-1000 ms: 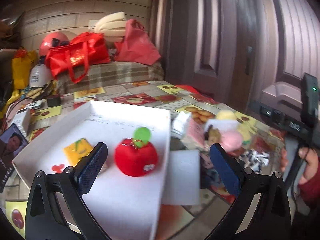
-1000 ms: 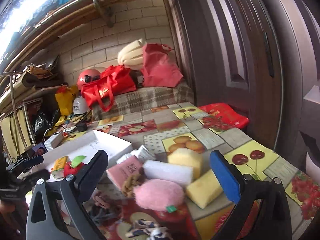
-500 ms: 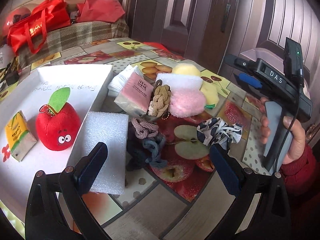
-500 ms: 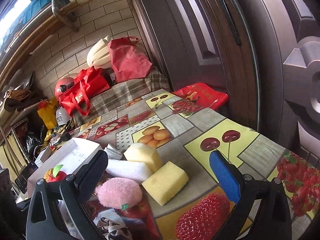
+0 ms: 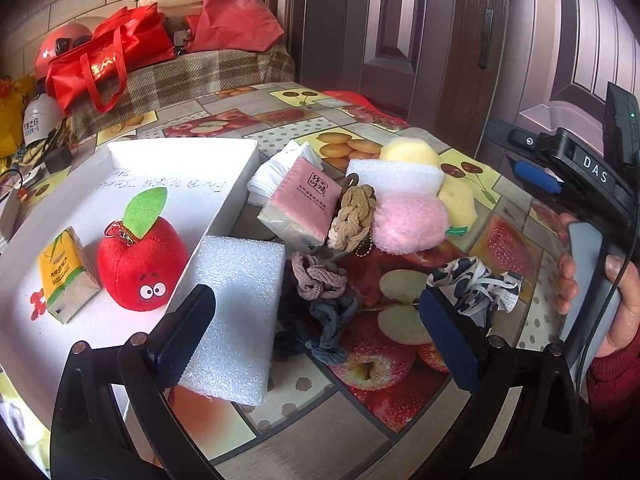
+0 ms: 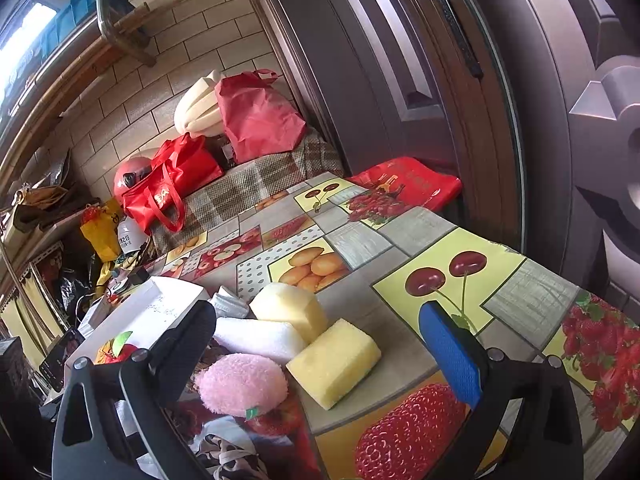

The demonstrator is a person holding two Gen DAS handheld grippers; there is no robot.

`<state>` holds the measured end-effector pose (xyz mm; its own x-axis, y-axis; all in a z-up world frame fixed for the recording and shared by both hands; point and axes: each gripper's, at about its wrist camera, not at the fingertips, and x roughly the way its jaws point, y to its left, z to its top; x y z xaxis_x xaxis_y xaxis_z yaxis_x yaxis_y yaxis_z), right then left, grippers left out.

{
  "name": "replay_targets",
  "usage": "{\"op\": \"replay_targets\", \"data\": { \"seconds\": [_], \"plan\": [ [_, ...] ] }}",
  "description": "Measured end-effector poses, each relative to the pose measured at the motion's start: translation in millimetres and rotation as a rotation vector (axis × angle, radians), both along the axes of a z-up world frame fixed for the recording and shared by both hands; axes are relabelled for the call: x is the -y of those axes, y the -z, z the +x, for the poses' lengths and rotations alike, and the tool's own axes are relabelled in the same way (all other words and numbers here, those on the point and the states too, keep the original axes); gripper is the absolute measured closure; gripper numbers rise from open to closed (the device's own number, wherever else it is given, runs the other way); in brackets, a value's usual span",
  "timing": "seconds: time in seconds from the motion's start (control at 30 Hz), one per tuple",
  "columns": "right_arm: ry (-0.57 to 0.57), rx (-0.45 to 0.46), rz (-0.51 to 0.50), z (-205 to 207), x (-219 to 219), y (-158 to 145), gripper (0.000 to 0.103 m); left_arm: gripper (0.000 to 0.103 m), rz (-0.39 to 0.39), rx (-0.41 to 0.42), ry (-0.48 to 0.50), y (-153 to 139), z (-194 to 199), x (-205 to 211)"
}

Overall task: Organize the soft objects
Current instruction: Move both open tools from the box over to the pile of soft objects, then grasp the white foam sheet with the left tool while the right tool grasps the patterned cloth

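Note:
A white tray (image 5: 244,160) on the left holds a red plush apple (image 5: 140,264) and a yellow carton (image 5: 64,276). A white foam block (image 5: 236,316) leans on the tray's edge. Right of it lie a pink tissue pack (image 5: 304,204), a tan braided tie (image 5: 354,216), a pink puff (image 5: 410,224), dark scrunchies (image 5: 320,304) and a patterned cloth (image 5: 472,284). My left gripper (image 5: 316,332) is open above the foam and scrunchies. My right gripper (image 6: 324,356) is open over the yellow sponge (image 6: 334,362), pink puff (image 6: 242,384) and white foam (image 6: 260,338).
The table carries a fruit-print cloth (image 6: 440,280). A plaid bench with red bags (image 5: 112,60) and a helmet (image 5: 60,44) stands behind. A dark door (image 6: 400,80) is at the right. The hand-held right gripper body (image 5: 592,184) shows in the left wrist view.
The left gripper has swung from the tray toward the pile of soft things and tilted up slightly. The right gripper has moved closer to the sponges. Both stay open.

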<state>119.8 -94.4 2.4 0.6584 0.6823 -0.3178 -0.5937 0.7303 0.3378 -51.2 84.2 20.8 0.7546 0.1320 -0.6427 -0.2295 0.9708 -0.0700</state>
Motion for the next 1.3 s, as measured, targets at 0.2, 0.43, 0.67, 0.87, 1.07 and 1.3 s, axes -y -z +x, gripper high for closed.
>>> {"op": "replay_targets", "data": {
  "seconds": [0.2,0.43,0.67,0.87,1.07,1.3],
  "plan": [
    [-0.006,-0.009,-0.010,-0.1,-1.6,1.1,0.001,0.001,0.012,-0.068,0.003,8.1,9.6,3.0],
    [-0.007,-0.015,-0.014,0.2,-3.0,0.6,0.001,0.001,0.002,-0.077,0.036,7.4,4.2,19.2],
    [-0.007,-0.015,-0.012,0.6,-2.3,0.1,0.001,0.001,-0.082,-0.040,0.121,-1.8,-13.5,39.5],
    [-0.008,-0.022,-0.011,1.5,-2.3,0.5,0.001,0.001,0.003,-0.029,0.061,-8.3,-29.0,25.4],
    [-0.007,-0.026,-0.007,1.5,-1.2,1.8,0.001,0.001,0.035,-0.107,0.109,-1.1,-17.7,17.7],
    [-0.143,-0.038,0.001,-0.2,5.0,3.9,0.001,0.001,0.054,-0.140,0.172,-6.5,-19.1,10.3]
  ]
}}
